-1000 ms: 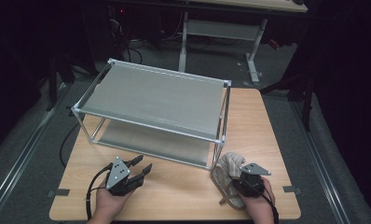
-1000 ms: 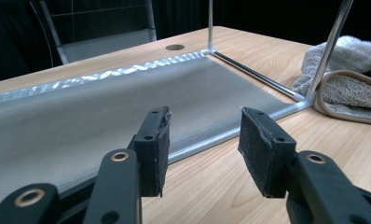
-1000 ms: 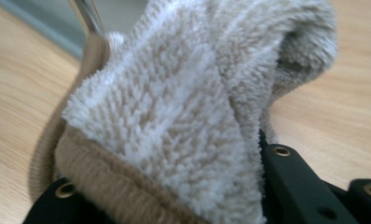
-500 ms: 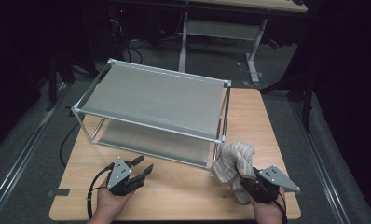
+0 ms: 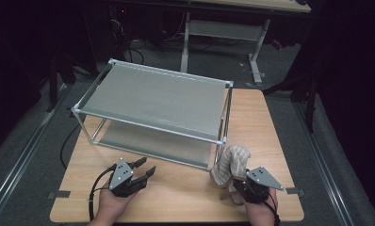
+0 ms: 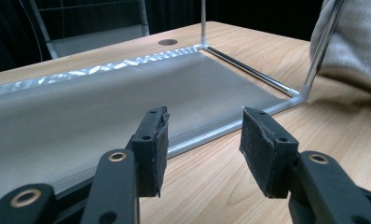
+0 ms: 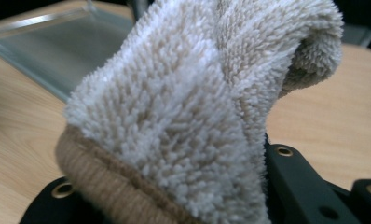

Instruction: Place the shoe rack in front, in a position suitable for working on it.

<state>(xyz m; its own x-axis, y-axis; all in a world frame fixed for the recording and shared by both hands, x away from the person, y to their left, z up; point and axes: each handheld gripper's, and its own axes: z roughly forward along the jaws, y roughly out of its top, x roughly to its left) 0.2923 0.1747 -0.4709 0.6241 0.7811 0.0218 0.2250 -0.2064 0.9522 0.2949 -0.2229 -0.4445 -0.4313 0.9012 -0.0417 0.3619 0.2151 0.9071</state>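
Note:
A fluffy beige towel [image 5: 230, 162] hangs folded over from my right gripper [image 5: 236, 182], which is shut on its lower part just above the table's front right. In the right gripper view the towel [image 7: 197, 93] covers both jaws. The towel is just off the front right post of a grey two-tier metal rack [image 5: 157, 101]. My left gripper [image 5: 147, 165] rests at the front left, open, with nothing between its pads [image 6: 158, 140]. It points at the rack's lower shelf [image 6: 104, 102], and the towel [image 6: 356, 42] shows at the upper right of its view.
The wooden table [image 5: 265, 127] has bare strips to the right of the rack and along the front edge. A cable [image 5: 93, 188] trails from the left gripper. A desk frame [image 5: 223, 28] stands on the floor behind the table.
My right gripper has risen and shifted right with the towel, which lay crumpled on the table and now stands up off it. The left gripper has stayed put.

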